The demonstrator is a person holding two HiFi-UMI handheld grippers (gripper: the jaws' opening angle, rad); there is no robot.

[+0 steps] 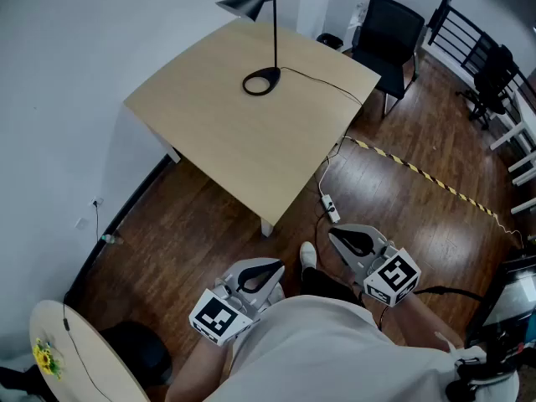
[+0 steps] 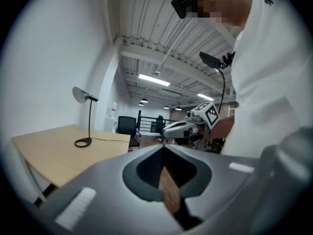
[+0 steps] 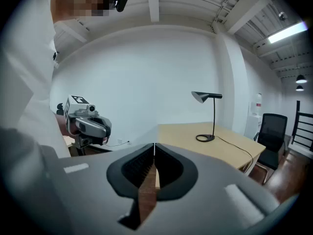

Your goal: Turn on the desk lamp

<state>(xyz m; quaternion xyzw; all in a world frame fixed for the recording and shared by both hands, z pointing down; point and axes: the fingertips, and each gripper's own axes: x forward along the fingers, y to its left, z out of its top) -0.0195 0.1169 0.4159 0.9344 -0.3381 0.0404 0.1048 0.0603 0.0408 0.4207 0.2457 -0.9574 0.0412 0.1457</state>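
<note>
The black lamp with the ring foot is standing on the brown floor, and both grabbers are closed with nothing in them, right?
Not quite. The black desk lamp with the ring-shaped base stands on the light wooden table, not on the floor; the head view shows it. The rest holds: the left gripper and the right gripper are shut and empty.

From the head we look steeply down on the left gripper (image 1: 261, 273) and right gripper (image 1: 343, 237), close against the body, with the desk (image 1: 251, 132) well ahead. Each gripper camera looks level along its own jaws, angled inward so it catches the other gripper. All three views share the desk's top and the desk lamp (image 1: 276, 36).
</note>
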